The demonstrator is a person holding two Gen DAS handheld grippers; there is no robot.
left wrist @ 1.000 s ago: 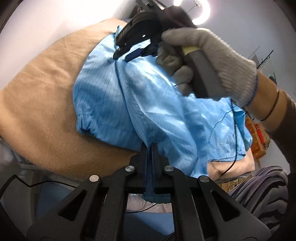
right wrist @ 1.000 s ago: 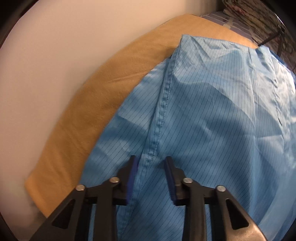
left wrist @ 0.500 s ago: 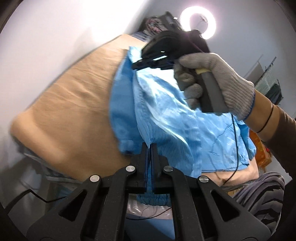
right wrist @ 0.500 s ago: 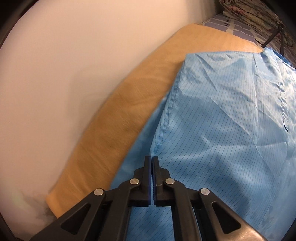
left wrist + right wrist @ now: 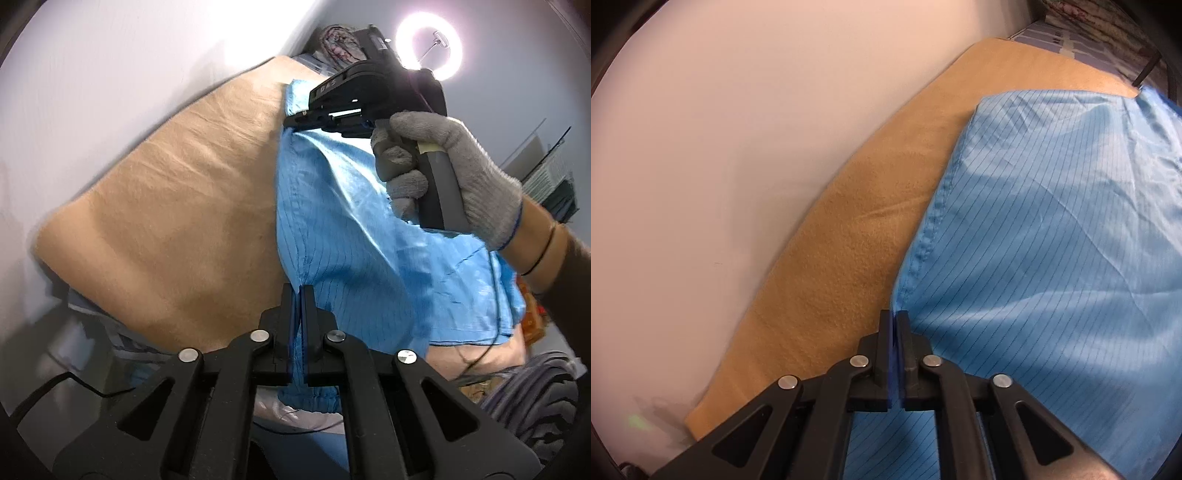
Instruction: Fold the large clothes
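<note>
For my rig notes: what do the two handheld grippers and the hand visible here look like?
Both the left gripper and right gripper are black with silver rivets and blue pads. The right one has a grey handle and thin black cable. The hand wears a grey knit glove, blue-edged cuff, dark wristband, dark sleeve.

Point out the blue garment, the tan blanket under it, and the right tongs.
blue garment (image 5: 1052, 240), right wrist view, striped top panel.
tan blanket (image 5: 177, 229), left wrist view, bare middle.
right tongs (image 5: 895, 328), right wrist view, between the tips pinching the seam.
</note>
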